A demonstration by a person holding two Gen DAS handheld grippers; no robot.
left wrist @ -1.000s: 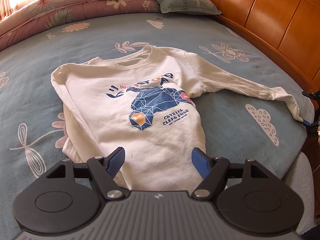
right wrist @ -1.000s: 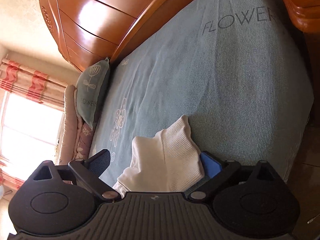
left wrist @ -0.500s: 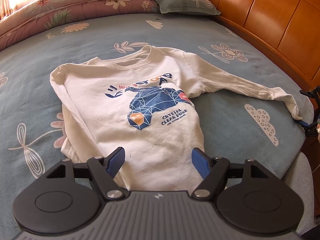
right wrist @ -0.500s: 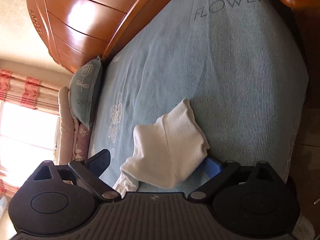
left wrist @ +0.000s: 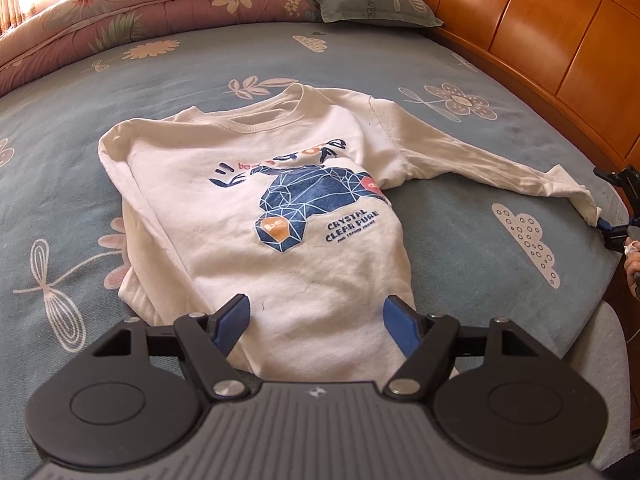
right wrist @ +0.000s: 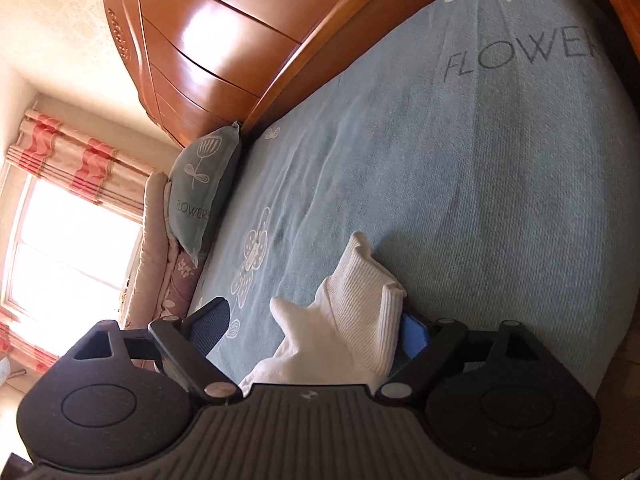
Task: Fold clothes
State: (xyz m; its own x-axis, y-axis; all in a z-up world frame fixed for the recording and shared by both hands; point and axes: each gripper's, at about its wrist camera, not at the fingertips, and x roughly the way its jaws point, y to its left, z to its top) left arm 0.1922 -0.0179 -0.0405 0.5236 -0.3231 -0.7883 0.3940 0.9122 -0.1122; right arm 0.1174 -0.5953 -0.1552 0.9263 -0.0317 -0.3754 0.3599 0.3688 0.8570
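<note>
A white long-sleeved shirt (left wrist: pixel 280 200) with a blue geometric print lies face up on the bed. Its left sleeve is folded under along the body. The other sleeve (left wrist: pixel 480 172) stretches out toward the bed's right edge. My left gripper (left wrist: pixel 316 320) is open and hovers over the shirt's hem, its blue pads spread either side of the fabric. My right gripper (right wrist: pixel 316 328) is open too. The ribbed cuff (right wrist: pixel 360 312) lies bunched between its fingers and leans against the right pad. In the left wrist view the right gripper (left wrist: pixel 618 208) shows at the cuff's tip.
The blue flowered bedsheet (left wrist: pixel 80 120) covers the bed. A wooden headboard (left wrist: pixel 560 40) runs along the right. A teal pillow (left wrist: pixel 376 0) and a folded pink quilt (left wrist: pixel 120 12) lie at the far end. The bed drops off near the cuff, where a hand (left wrist: pixel 632 264) shows.
The right gripper has tilted and shifted around the cuff, which now stands bunched up between its fingers. The left gripper has hardly moved.
</note>
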